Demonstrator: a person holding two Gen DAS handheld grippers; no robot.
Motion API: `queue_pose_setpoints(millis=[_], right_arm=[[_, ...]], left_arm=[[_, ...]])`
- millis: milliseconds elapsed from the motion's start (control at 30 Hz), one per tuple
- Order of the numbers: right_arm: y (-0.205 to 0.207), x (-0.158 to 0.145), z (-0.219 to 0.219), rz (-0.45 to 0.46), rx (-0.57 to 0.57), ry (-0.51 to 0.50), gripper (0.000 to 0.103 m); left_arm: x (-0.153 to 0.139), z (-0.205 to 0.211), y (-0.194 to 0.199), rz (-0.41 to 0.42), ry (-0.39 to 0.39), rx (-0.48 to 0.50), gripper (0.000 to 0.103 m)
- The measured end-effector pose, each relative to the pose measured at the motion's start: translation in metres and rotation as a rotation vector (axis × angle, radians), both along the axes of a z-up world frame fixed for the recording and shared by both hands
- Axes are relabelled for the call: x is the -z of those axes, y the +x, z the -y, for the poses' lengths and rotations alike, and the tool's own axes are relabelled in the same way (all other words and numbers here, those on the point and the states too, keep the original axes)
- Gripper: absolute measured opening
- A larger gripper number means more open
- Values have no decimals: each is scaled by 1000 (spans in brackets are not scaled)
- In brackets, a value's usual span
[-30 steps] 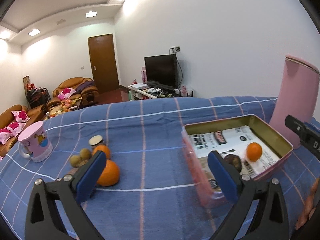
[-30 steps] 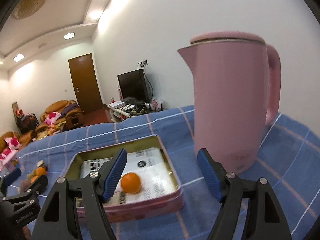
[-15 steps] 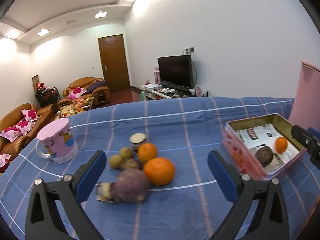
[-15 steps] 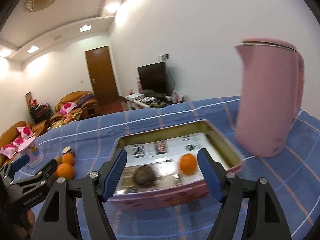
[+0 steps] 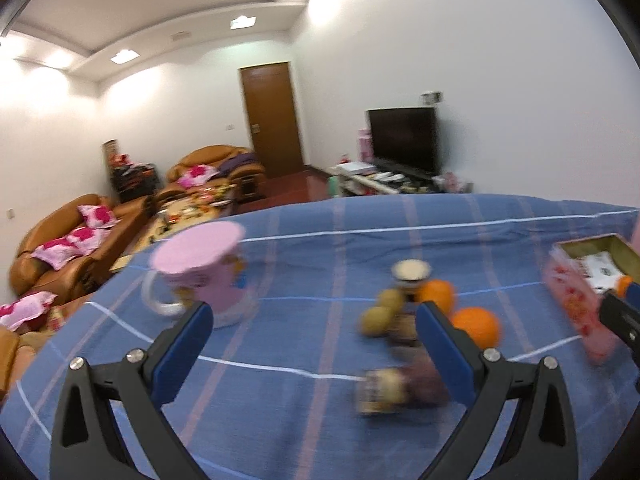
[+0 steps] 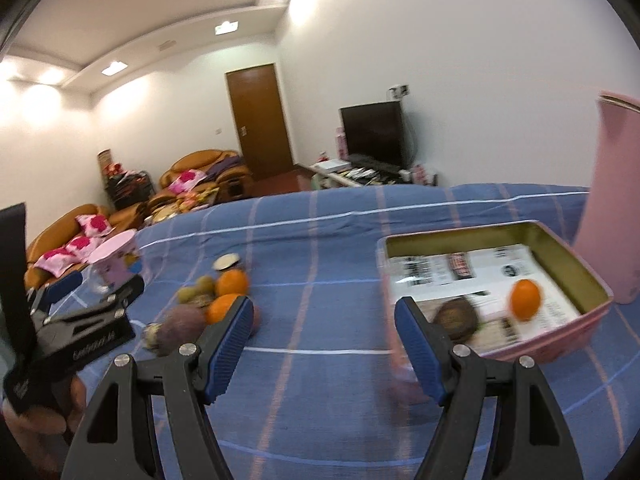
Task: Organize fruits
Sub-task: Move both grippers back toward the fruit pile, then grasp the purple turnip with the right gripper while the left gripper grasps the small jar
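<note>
Both the left gripper and right gripper are held open and empty; a fruit pile is seen at centre-left.

two wrist views low over the table, sharing the fruit pile

Both hand-held grippers, left and right, swing left from the pink metal tin toward the loose fruit pile.

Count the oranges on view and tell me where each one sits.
3. One orange lies in the pink tin. Two more sit in the fruit pile on the blue cloth. The pile may hide others.
</note>
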State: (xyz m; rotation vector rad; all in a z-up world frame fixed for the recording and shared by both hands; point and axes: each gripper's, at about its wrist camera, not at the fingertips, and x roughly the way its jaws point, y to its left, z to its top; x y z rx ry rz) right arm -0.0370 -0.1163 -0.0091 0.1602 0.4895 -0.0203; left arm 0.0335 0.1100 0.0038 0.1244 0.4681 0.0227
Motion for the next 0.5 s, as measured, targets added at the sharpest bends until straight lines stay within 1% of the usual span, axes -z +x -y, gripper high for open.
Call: queue_pose_setpoints(millis=[133,267,400,467,500], right_arm=[[11,6,-25,-42,-64,27,74],[22,13,-50,-92,-150,65,74],[36,20,-67,-144,-204,116,74],[47,27,-74,-187,-223,153,74],[51,30,-76,-203,-223,166,71]], left_arm=[[-2,-29,10,-13,-7,-72,103],[-4,-54,18,-38,-56,-146,103],[-3,-69,21,-60,-121,-174,103],[-2,-73,21,-64,-129,-185,103],[-2,-73,21,-66,-129,-189,103]])
